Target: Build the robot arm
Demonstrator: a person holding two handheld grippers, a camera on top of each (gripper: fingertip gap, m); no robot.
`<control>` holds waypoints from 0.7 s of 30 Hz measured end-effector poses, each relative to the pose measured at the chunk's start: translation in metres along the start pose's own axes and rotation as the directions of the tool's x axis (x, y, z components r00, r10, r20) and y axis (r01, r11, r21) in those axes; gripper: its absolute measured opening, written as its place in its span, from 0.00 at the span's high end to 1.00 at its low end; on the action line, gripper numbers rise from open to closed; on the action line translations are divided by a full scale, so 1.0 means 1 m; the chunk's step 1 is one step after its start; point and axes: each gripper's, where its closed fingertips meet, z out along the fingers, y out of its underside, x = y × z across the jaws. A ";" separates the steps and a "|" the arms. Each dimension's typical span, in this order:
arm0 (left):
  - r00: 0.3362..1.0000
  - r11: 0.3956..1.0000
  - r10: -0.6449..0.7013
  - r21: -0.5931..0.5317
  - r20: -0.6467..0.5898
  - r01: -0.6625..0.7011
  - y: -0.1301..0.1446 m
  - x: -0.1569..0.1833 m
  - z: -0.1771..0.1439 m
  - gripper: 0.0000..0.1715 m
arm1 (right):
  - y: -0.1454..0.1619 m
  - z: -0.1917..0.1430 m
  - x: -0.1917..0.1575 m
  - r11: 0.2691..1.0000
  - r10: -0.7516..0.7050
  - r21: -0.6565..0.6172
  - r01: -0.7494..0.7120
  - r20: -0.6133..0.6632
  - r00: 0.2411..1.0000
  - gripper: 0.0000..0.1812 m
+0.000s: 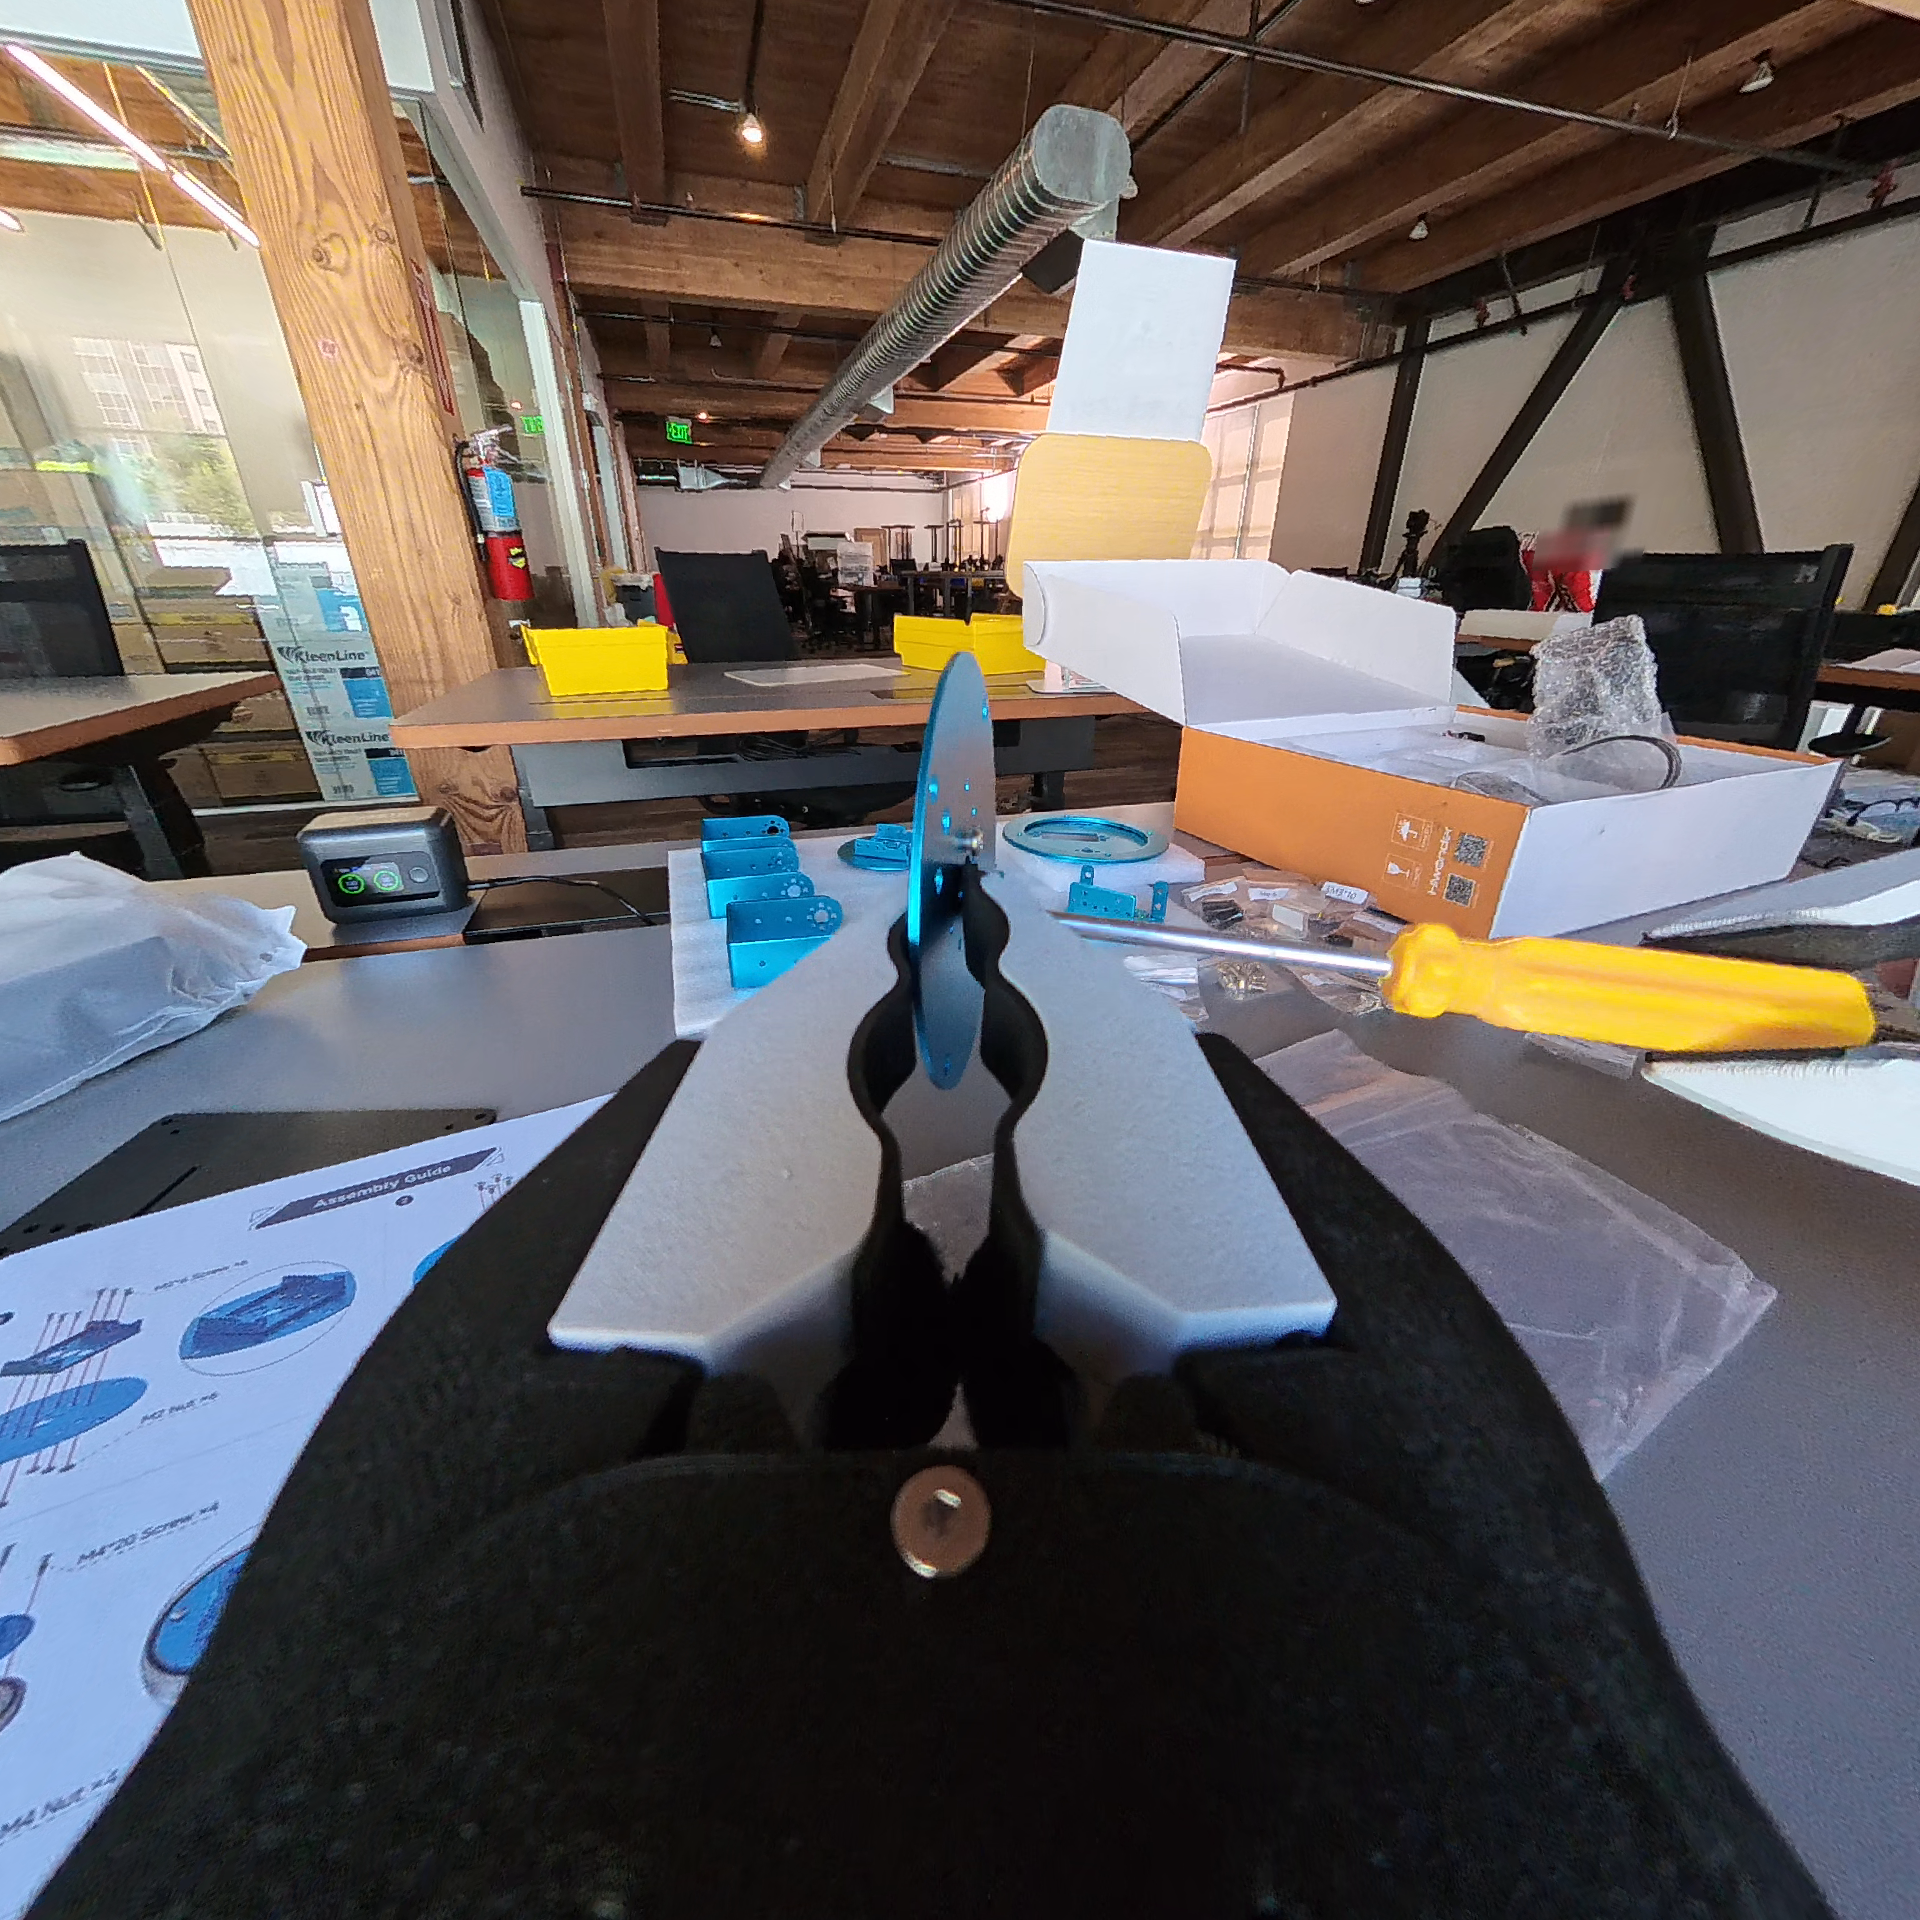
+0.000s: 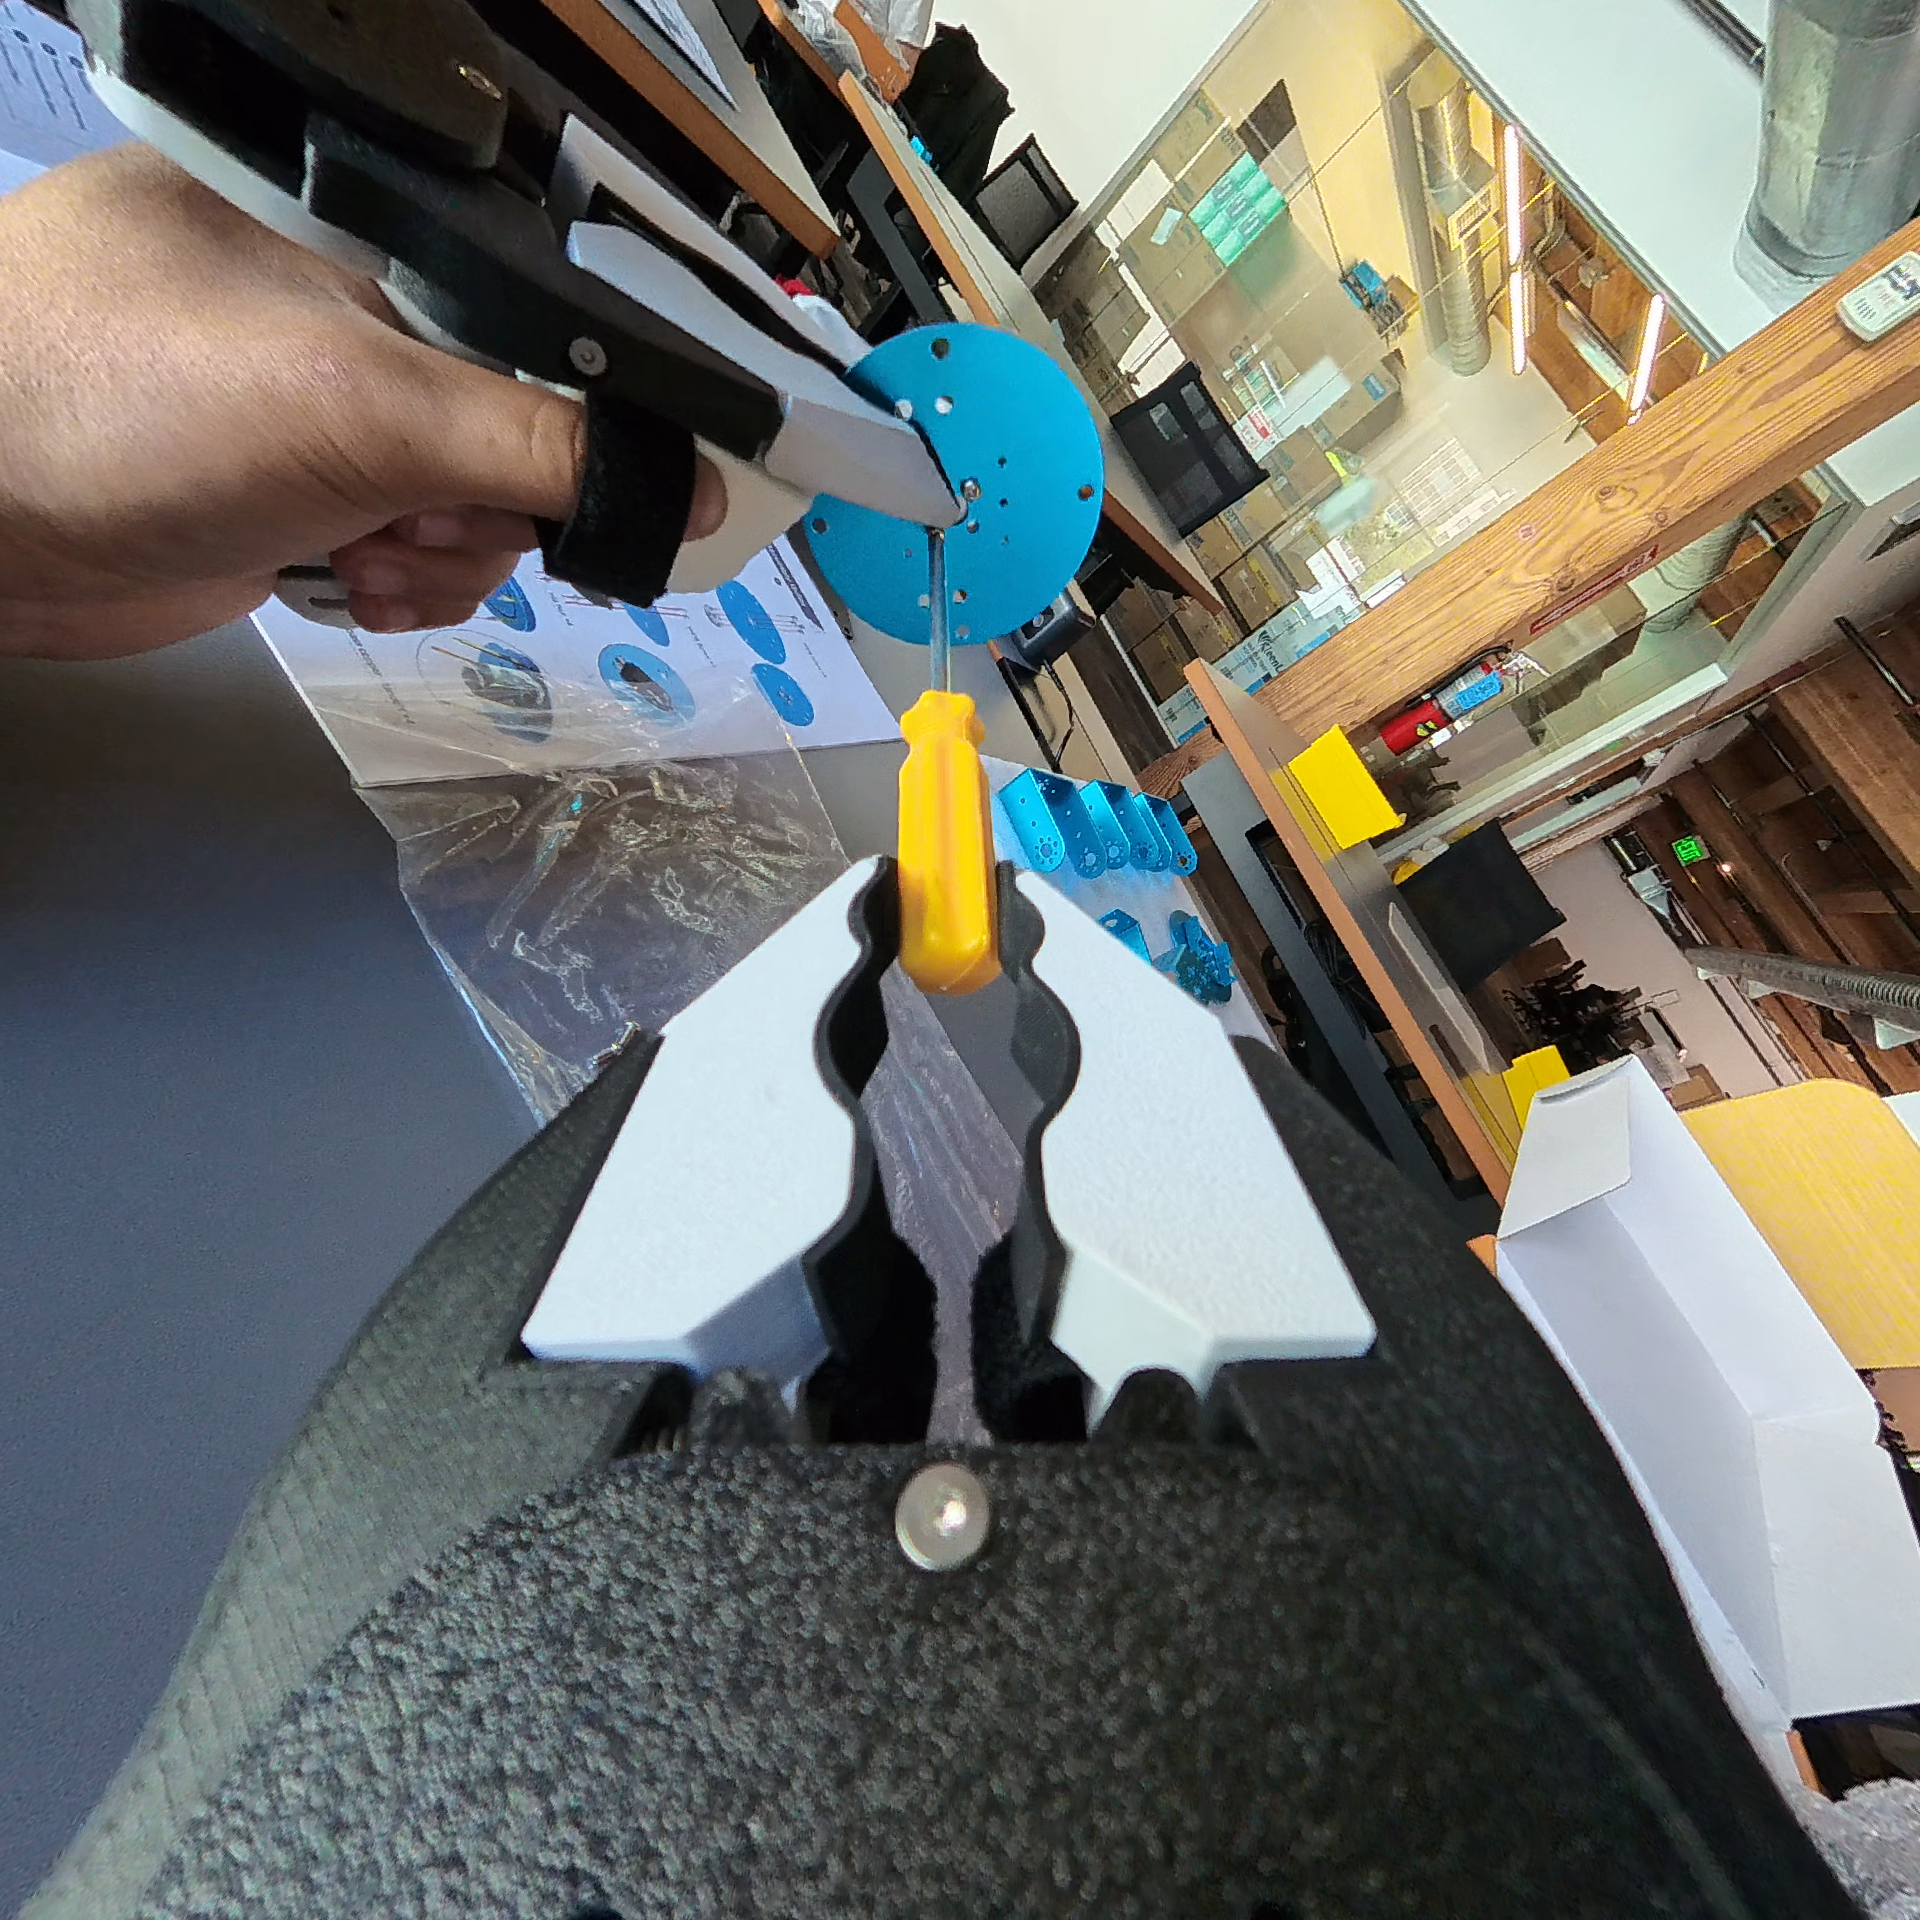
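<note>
Blue round plate [image 1: 948, 883], drilled with small holes, is being held on edge above the grey table [image 1: 436, 1018], and the left gripper [image 1: 961, 883] is clenching it tight between its two fingers, the disc standing upright in the pinch. From the right wrist view the same plate [image 2: 997, 457] is showing its flat face, with a person's hand [image 2: 208, 416] wrapping the left gripper's handle. The right gripper [image 2: 943, 914] is squeezing the yellow screwdriver [image 2: 940, 842] by the back end of its handle, and the steel shaft is running straight to a small screw [image 2: 968, 485] near the plate's middle, tip touching there beside the left fingertips. Across the table, blue metal brackets [image 1: 764, 894] are sitting in a row on white foam, a blue ring [image 1: 1086, 836] is lying just beyond, and an open orange and white box [image 1: 1351, 831] is standing to the right. A printed sheet [image 1: 156, 1403] with blue drawings is lying under the left gripper, with clear plastic bags [image 2: 623, 852] spread next to it
</note>
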 end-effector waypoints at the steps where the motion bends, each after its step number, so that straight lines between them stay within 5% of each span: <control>1: 1.000 1.000 0.006 -0.001 0.004 -0.006 0.000 0.000 0.000 0.97 | 0.000 0.000 0.000 1.000 0.007 -0.002 -0.007 0.004 1.000 0.90; 4: 1.000 1.000 0.017 0.002 0.017 -0.017 -0.001 -0.001 -0.001 0.97 | -0.002 0.000 -0.001 0.987 0.158 0.004 -0.159 0.074 0.985 0.90; 7: 1.000 0.999 0.005 0.034 0.018 -0.006 -0.006 -0.002 -0.003 0.97 | 0.000 0.001 0.001 0.896 0.437 -0.023 -0.443 0.228 0.870 0.90; 9: 1.000 0.998 -0.005 0.060 0.011 0.004 -0.011 -0.003 -0.005 0.97 | 0.002 0.001 -0.001 0.760 0.628 -0.088 -0.644 0.354 0.693 0.90; 12: 1.000 0.995 0.008 0.095 0.004 -0.008 -0.017 -0.001 -0.008 0.97 | 0.002 -0.001 -0.003 0.455 0.811 -0.255 -0.853 0.513 0.279 0.91; 16: 1.000 0.991 0.004 0.135 -0.021 -0.001 -0.023 0.002 -0.010 0.97 | 0.000 -0.005 -0.007 0.047 0.755 -0.537 -0.842 0.571 -0.321 0.91; 18: 1.000 0.989 0.017 0.150 -0.021 -0.014 -0.026 0.003 -0.012 0.97 | -0.003 -0.008 -0.010 -0.049 0.685 -0.619 -0.783 0.550 -0.478 0.91; 21: 0.999 0.987 0.025 0.158 -0.021 -0.021 -0.028 0.003 -0.014 0.97 | -0.007 -0.009 -0.016 -0.051 0.671 -0.640 -0.766 0.546 -0.501 0.91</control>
